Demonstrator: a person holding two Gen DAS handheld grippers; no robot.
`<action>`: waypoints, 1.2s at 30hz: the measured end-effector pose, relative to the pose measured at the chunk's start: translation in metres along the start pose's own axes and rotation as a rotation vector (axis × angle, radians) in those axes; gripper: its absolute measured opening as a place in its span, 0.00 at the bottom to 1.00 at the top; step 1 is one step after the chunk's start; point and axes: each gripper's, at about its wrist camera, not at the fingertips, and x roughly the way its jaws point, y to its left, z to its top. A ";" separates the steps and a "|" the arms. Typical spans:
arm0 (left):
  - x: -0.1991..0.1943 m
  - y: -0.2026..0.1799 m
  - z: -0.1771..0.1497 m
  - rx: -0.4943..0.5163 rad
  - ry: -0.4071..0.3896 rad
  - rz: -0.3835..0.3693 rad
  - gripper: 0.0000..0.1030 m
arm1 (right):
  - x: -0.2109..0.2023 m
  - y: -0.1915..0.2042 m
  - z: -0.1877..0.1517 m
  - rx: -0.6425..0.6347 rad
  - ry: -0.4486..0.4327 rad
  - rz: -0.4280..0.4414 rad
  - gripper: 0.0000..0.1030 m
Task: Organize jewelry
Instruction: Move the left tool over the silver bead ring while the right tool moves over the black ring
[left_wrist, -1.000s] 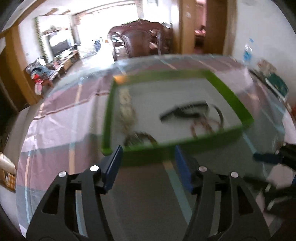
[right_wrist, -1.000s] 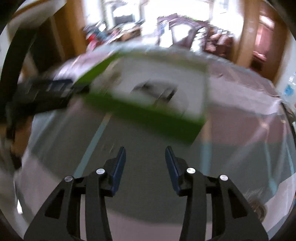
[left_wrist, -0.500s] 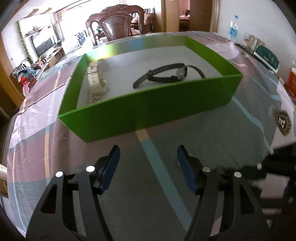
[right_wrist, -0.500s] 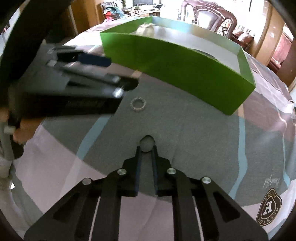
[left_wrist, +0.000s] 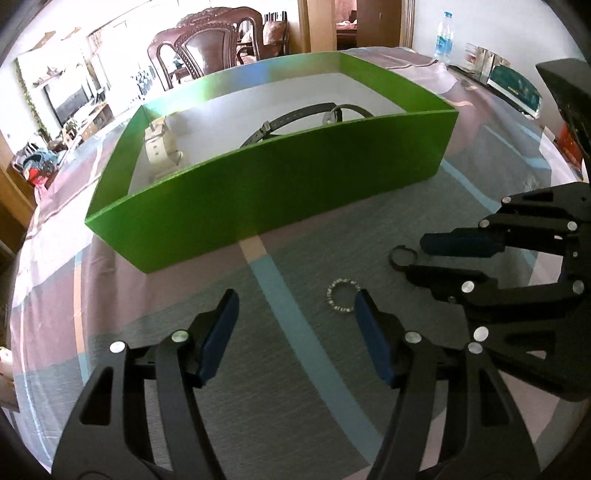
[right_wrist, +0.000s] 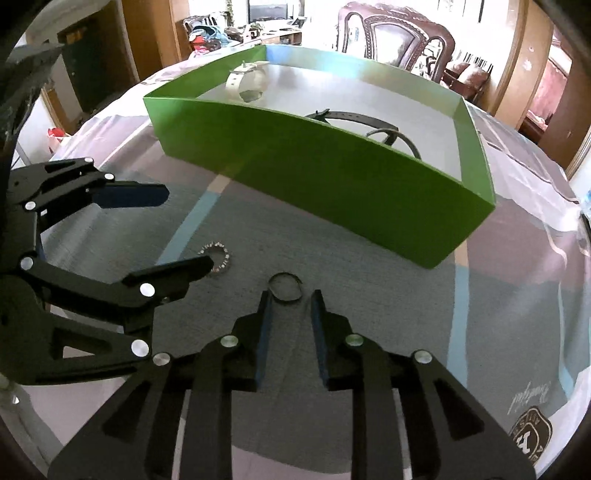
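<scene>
Cloth-covered tabletop (left_wrist: 155, 369), green box (left_wrist: 280, 192) holding watches. Left claw (left_wrist: 293, 317) low, spread wide, beaded ring (left_wrist: 342, 300) at its right fingertip. Right claw (right_wrist: 291, 306) half-open, level behind dark ring (right_wrist: 285, 287).

Sunlit rm w/ carved wooden chair (left_wrist: 207, 48), TV (left_wrist: 70, 103), wood doorway (left_wrist: 369, 22).

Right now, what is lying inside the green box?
Inside the green box lie a white watch at one end and a black watch toward the other. The near wall hides the floor strip behind it, so anything lying there cannot be seen.
</scene>
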 end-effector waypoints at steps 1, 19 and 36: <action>0.000 0.001 0.000 -0.002 0.001 0.001 0.64 | 0.000 0.000 -0.002 0.000 -0.009 0.004 0.22; 0.004 -0.017 -0.005 0.052 -0.060 0.017 0.55 | -0.005 -0.022 -0.011 0.066 -0.066 -0.071 0.18; 0.007 0.015 -0.003 -0.097 -0.031 0.143 0.37 | -0.006 -0.018 -0.014 0.052 -0.078 -0.037 0.20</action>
